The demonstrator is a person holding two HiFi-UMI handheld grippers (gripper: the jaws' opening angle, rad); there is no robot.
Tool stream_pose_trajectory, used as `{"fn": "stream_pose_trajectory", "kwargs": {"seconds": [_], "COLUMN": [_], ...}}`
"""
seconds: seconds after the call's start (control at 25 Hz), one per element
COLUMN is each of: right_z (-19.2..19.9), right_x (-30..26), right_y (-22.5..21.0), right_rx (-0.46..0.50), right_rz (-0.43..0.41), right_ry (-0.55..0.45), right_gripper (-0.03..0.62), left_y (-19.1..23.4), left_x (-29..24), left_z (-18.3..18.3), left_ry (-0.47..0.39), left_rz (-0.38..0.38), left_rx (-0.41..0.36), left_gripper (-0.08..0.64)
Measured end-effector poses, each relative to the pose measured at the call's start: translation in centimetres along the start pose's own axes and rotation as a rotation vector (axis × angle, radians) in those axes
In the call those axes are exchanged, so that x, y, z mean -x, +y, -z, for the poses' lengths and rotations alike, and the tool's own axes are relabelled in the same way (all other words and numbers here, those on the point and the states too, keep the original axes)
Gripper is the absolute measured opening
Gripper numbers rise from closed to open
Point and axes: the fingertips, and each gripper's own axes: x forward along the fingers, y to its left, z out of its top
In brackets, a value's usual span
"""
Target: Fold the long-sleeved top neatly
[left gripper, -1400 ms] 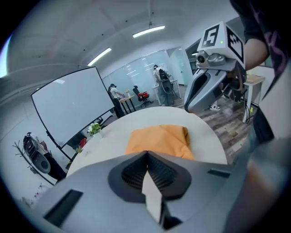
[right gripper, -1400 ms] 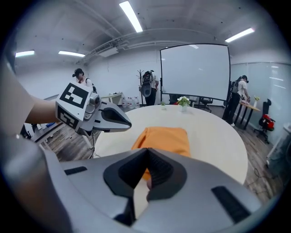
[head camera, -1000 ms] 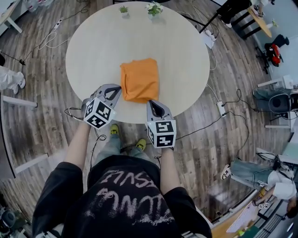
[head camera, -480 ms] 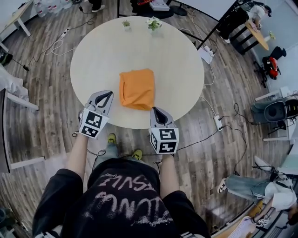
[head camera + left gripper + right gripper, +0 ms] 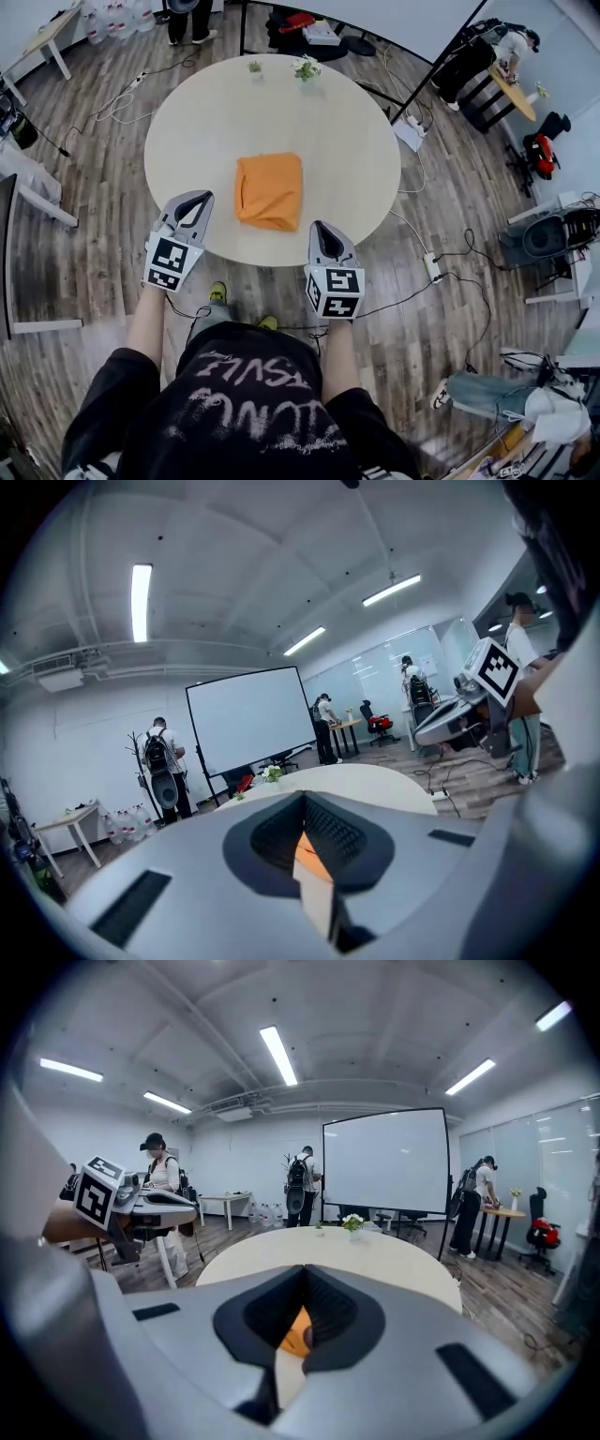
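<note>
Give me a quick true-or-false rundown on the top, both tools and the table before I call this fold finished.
1. The orange top lies folded on the round table. True.
2. The left tool grips the top's edge. False: its jaws are shut on nothing, apart from the top, to its left.
3. The right tool has its jaws wide open. False: they are together, empty.
4. Two small plants stand at the table's far edge. True.
</note>
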Motion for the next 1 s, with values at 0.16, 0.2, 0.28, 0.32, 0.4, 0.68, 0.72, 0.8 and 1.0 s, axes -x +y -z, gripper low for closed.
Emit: {"fn": "stream_pose_trajectory", "kwargs": {"seconds": [0.16,0.2,0.28,0.32,0.4,0.68,0.72,0.8,1.0], "right_z": [-0.2,-0.3,-0.2,-0.2,-0.4,-1.7,-1.8,-2.1,-2.7], "right_x": [1.6,2.0,2.8,3.2,4.0,5.8,6.0,6.3,6.5], "right_y": [-1.5,-1.9,-2.5,-2.8,-3.4,-5.6,-5.8,-6.1,-6.9], "right_rx": [0.01,0.008,0.0,-0.001,-0.005,0.008,0.007,0.003,-0.002], "right_rz": [0.031,0.036,0.044,0.048,0.057,0.098,0.1,0.092,0.105], "right_ry": [-0.021,-0.024,-0.031,-0.035,-0.048,-0.099,-0.106,-0.118,-0.147], "right_gripper": [0.005,0.005,0.005,0.005,0.005,0.005,0.005,0.005,0.003], "left_y": [0.3,0.4,0.5,0.5,0.7,0.9,1.0,1.0,1.4], "left_x": [1.4,1.8,2.4,2.7,3.2,4.9,5.0,5.3,5.4], "left_z": [-1.3,-1.6,-2.1,-2.2,-2.4,-2.7,-2.7,-2.9,-3.2], "left_ry": [-0.035,-0.045,-0.064,-0.069,-0.075,-0.095,-0.096,-0.101,-0.115], "left_rz": [-0.04,-0.05,-0.071,-0.083,-0.108,-0.16,-0.167,-0.178,-0.196], "left_rx": [0.015,0.025,0.043,0.052,0.073,0.1,0.104,0.113,0.128], "left_gripper": [0.011,0.011,0.011,0.011,0.011,0.011,0.011,0.011,0.011]}}
